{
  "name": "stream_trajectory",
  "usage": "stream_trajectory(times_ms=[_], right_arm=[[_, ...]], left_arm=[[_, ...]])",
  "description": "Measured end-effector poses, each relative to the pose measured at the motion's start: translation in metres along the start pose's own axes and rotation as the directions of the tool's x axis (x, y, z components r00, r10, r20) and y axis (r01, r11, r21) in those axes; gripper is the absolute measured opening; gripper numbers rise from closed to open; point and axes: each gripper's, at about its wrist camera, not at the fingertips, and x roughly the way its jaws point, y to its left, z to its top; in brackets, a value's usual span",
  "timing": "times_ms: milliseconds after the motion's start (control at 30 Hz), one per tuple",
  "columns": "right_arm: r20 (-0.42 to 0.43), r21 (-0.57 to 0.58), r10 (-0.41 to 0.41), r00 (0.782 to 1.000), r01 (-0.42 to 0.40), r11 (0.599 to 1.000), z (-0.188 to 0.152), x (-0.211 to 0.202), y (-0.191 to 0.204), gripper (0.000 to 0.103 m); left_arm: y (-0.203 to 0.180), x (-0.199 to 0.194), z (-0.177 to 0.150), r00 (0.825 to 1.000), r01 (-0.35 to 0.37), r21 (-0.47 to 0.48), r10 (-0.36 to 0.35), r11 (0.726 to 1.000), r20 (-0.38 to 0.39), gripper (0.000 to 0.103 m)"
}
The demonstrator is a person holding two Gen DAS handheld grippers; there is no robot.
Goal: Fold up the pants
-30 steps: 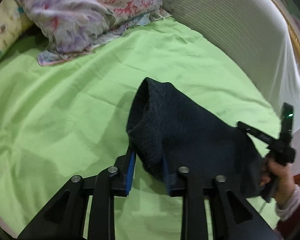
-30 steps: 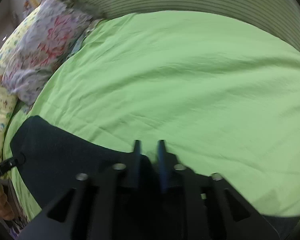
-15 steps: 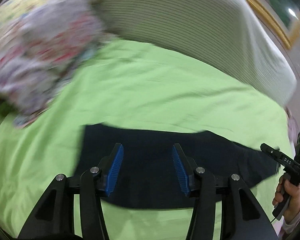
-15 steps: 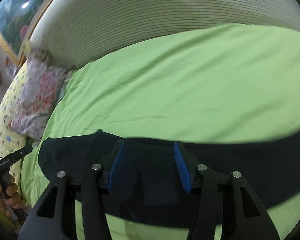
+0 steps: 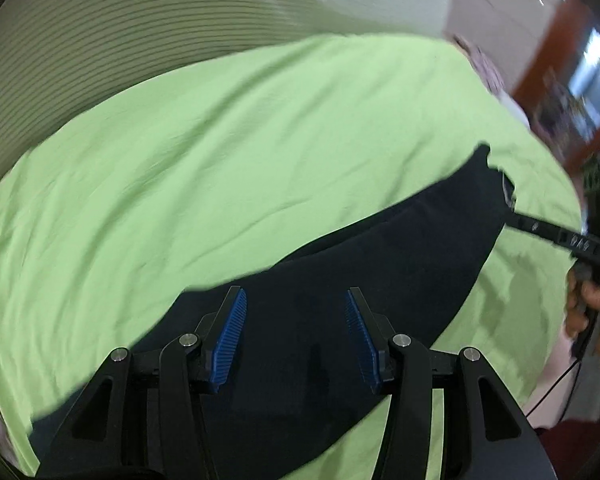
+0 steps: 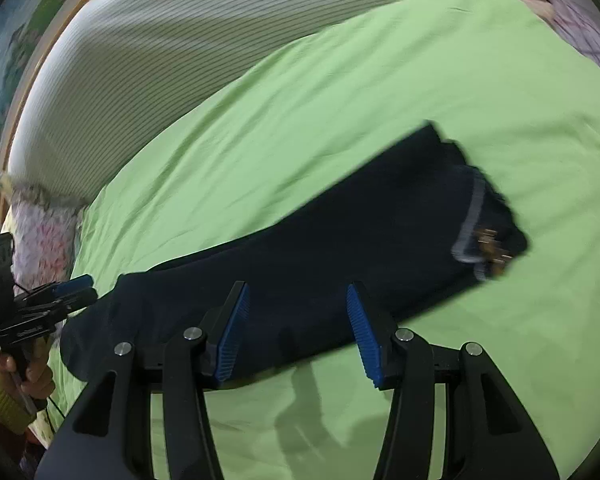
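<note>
A wrinkled lime-green bedsheet [image 6: 340,92] lies below a ribbed white headboard [image 6: 172,36]. The dark navy pants [image 6: 340,236] lie flat across it in a long band. Both the left gripper [image 5: 296,334] and right gripper [image 6: 296,330] have jaws spread, empty. Only the right wrist view shows the grey waistband [image 6: 470,220] and a floral pillow [image 6: 44,232].

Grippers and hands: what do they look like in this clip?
Both the left gripper and right gripper are matte black linkage frames with silver pivot pins and ribbed blue fingers. The right gripper's handle bears white lettering and a thin black cable. The left hand wears a mustard ribbed cuff.
</note>
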Motion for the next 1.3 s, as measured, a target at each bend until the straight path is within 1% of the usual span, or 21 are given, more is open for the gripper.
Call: stream_trajectory(times_ms=[67, 200, 333, 500, 633, 800, 933, 1000, 1133, 1167, 1200, 1300], right_arm=[[0.007, 0.03, -0.022, 1.0, 0.022, 0.999, 0.001, -0.004, -0.014, 0.052], [0.023, 0.1, -0.057, 0.998, 0.054, 0.993, 0.005, -0.007, -0.038, 0.052], [0.033, 0.14, -0.077, 0.996, 0.072, 0.988, 0.013, -0.007, -0.054, 0.052], [0.06, 0.198, -0.108, 0.992, 0.094, 0.976, 0.022, -0.005, -0.071, 0.052], [0.064, 0.209, -0.11, 0.992, 0.095, 0.973, 0.025, -0.005, -0.077, 0.052], [0.065, 0.229, -0.102, 0.993, 0.085, 0.97, 0.026, -0.003, -0.082, 0.052], [0.067, 0.226, -0.082, 0.994, 0.065, 0.972, 0.026, -0.003, -0.084, 0.051], [0.068, 0.227, -0.072, 0.995, 0.055, 0.972, 0.026, -0.005, -0.091, 0.045], [0.069, 0.245, -0.056, 0.996, 0.037, 0.969, 0.026, -0.006, -0.101, 0.037], [0.074, 0.251, -0.049, 0.996, 0.029, 0.967, 0.026, -0.006, -0.103, 0.034], [0.075, 0.26, -0.043, 0.996, 0.022, 0.965, 0.026, -0.006, -0.105, 0.034], [0.079, 0.285, -0.031, 0.996, 0.007, 0.958, 0.026, -0.006, -0.11, 0.034]], left_arm=[[-0.01, 0.017, 0.013, 0.999, 0.017, 0.062, -0.015, 0.998, -0.035, 0.052], [-0.022, 0.049, 0.033, 0.993, 0.049, 0.143, -0.034, 0.988, -0.109, 0.052], [-0.036, 0.075, 0.042, 0.982, 0.091, 0.219, -0.051, 0.971, -0.179, 0.052], [-0.046, 0.092, 0.047, 0.972, 0.126, 0.297, -0.058, 0.947, -0.226, 0.051], [-0.052, 0.102, 0.059, 0.964, 0.164, 0.307, -0.085, 0.937, -0.253, 0.05], [-0.07, 0.112, 0.085, 0.956, 0.217, 0.302, -0.14, 0.928, -0.259, 0.049], [-0.106, 0.128, 0.111, 0.945, 0.269, 0.318, -0.185, 0.909, -0.269, 0.049], [-0.128, 0.138, 0.125, 0.938, 0.295, 0.329, -0.207, 0.897, -0.277, 0.049], [-0.167, 0.155, 0.15, 0.926, 0.334, 0.359, -0.233, 0.872, -0.296, 0.049], [-0.178, 0.16, 0.151, 0.925, 0.339, 0.364, -0.236, 0.867, -0.299, 0.049], [-0.188, 0.164, 0.158, 0.921, 0.349, 0.37, -0.243, 0.861, -0.305, 0.049], [-0.214, 0.177, 0.174, 0.914, 0.366, 0.371, -0.255, 0.853, -0.316, 0.048]])
